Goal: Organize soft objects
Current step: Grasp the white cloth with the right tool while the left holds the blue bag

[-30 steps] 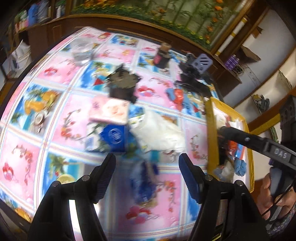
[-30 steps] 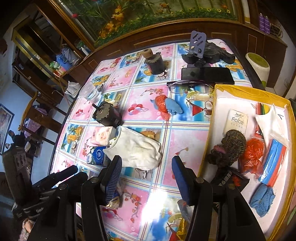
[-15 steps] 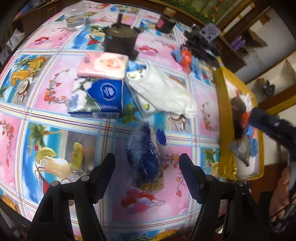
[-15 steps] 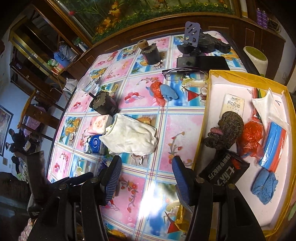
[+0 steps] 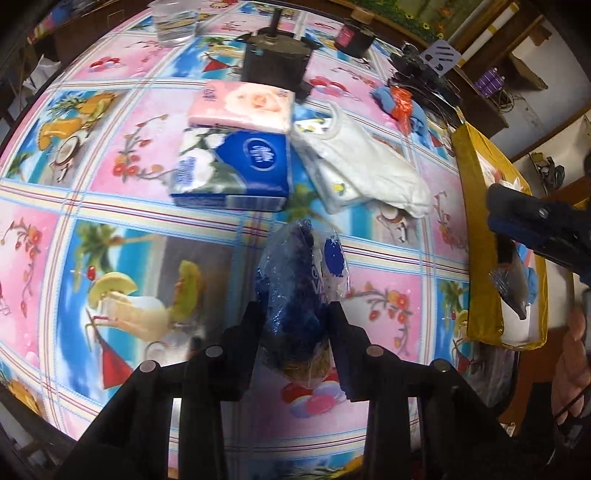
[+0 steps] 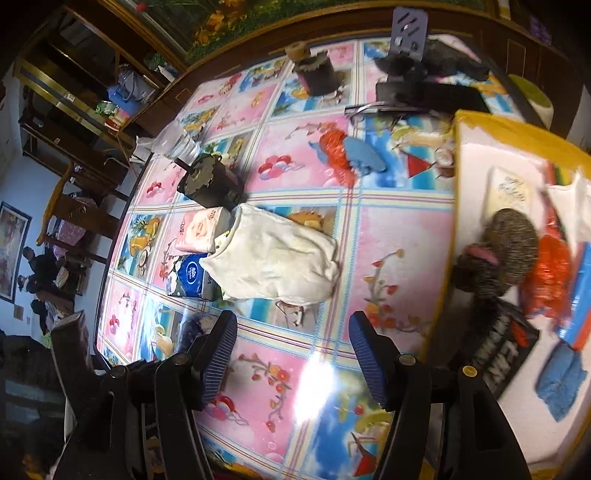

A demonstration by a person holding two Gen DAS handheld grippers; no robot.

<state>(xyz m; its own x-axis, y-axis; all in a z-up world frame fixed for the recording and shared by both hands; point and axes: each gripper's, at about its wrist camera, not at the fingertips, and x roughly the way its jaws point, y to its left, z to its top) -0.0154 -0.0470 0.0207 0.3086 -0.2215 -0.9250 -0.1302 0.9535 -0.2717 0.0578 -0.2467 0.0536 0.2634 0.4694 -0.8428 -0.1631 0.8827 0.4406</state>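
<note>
My left gripper (image 5: 295,317) is shut on a blue plastic-wrapped soft pack (image 5: 295,280) lying on the patterned tablecloth. Beyond it lie a blue tissue pack (image 5: 236,166), a pink tissue pack (image 5: 243,107) and a white folded cloth (image 5: 365,166). My right gripper (image 6: 291,354) is open and empty above the cloth-covered table, near the white cloth (image 6: 277,262). The yellow-rimmed tray (image 6: 476,125) on the right holds a dark plush toy (image 6: 506,247), red and blue soft items and a black packet (image 6: 498,354).
A dark motor-like block (image 5: 277,62), a clear cup (image 5: 173,22), a red and blue soft item (image 6: 347,151), a phone on a stand (image 6: 424,88) and a dark spool (image 6: 317,70) stand farther back. The table edge runs along the left.
My left gripper came down and forward and closed on the blue wrapped pack. My right gripper moved a little left along the table, still open.
</note>
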